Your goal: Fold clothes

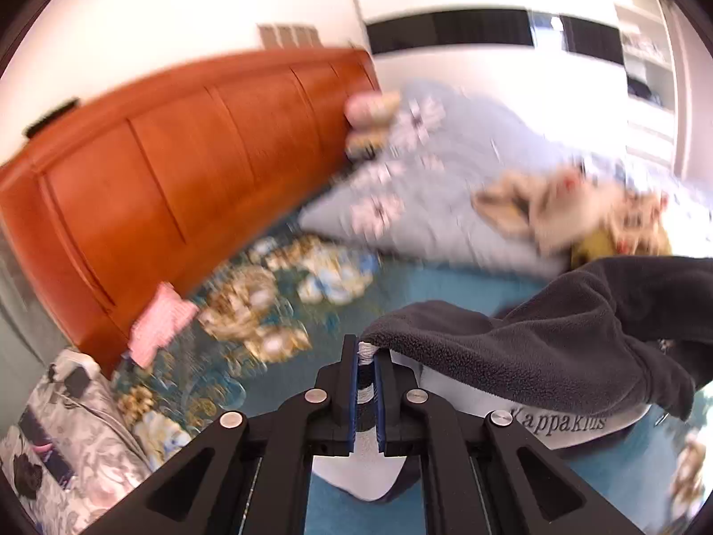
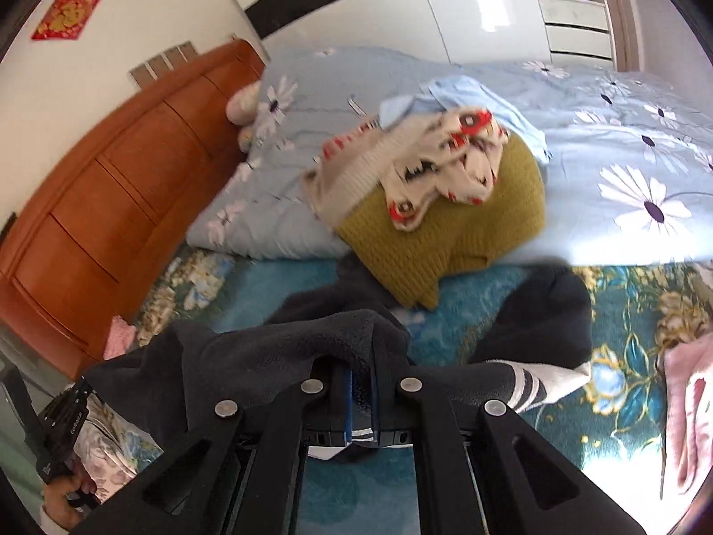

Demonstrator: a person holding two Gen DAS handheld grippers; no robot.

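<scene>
A dark grey fleece garment (image 1: 557, 334) with white trim and "Kappakids" lettering hangs lifted over the teal floral bedsheet (image 1: 401, 285). My left gripper (image 1: 366, 350) is shut on its striped white edge, and the fabric stretches away to the right. In the right wrist view the same dark fleece garment (image 2: 249, 356) drapes over my right gripper (image 2: 360, 370), which is shut on a fold of it; the fingertips are hidden under the cloth. A striped white cuff (image 2: 548, 383) hangs to the right. The left gripper's body and the hand holding it show at lower left.
A wooden headboard (image 2: 111, 205) runs along the left. A light blue daisy duvet (image 2: 624, 156) lies across the back with a pile on it: a mustard sweater (image 2: 468, 232), a cream and red patterned garment (image 2: 436, 165) and a pale blue one. Pink cloth (image 2: 686, 392) lies at right.
</scene>
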